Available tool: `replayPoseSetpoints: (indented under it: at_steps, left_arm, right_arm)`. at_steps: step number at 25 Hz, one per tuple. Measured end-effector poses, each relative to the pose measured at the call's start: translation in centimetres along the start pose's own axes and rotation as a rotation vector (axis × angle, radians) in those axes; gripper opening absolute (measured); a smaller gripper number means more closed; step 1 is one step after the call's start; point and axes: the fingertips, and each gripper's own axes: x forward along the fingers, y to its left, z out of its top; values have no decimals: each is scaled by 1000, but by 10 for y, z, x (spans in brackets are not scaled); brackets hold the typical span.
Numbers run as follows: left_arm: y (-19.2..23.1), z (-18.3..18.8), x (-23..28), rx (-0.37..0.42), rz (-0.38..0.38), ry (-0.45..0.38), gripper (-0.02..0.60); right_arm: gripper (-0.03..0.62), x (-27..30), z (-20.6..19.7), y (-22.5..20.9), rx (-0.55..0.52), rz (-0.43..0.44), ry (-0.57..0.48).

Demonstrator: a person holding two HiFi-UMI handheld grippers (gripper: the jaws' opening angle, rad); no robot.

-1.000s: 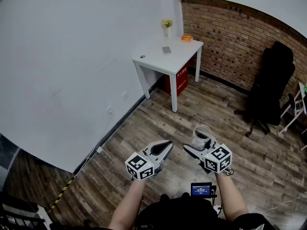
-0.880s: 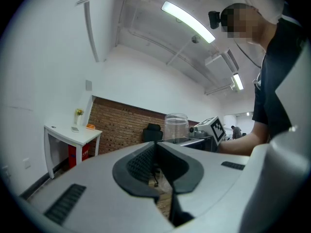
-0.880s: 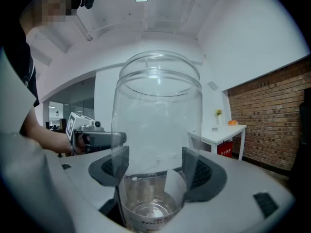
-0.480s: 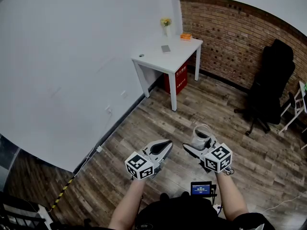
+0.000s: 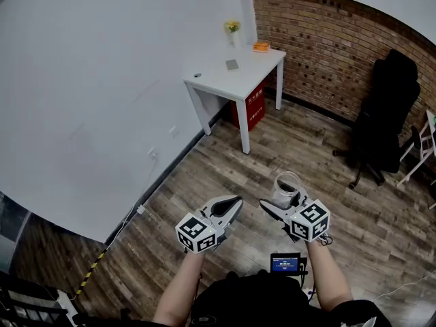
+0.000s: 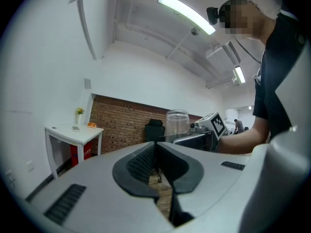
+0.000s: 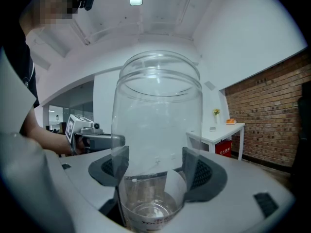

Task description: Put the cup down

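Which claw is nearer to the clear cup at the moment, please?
Right. The right claw is shut on the clear cup near its base; the left claw is shut and empty, off to the cup's left, not touching it.

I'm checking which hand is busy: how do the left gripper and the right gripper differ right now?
The left gripper is shut with nothing between its jaws; the right gripper is shut on a clear cup, held upright. In the head view the left gripper angles rightward, the right gripper leftward. Both hang over the wood floor, short of the white table.
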Motion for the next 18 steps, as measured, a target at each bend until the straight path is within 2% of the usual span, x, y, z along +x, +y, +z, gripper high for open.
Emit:
replayPoseSetpoints:
  at_steps: [8, 13, 18]
  left_arm:
    - [-3, -12, 24, -15, 31, 16, 20]
    - [22, -14, 39, -31, 38, 17, 20]
    - [64, -15, 63, -50, 35, 4, 20]
  right_arm:
    - [354, -11, -18, -33, 37, 11, 11]
    - [354, 2, -21, -55, 51, 6, 24]
    - [354, 25, -23, -90, 66, -17, 47]
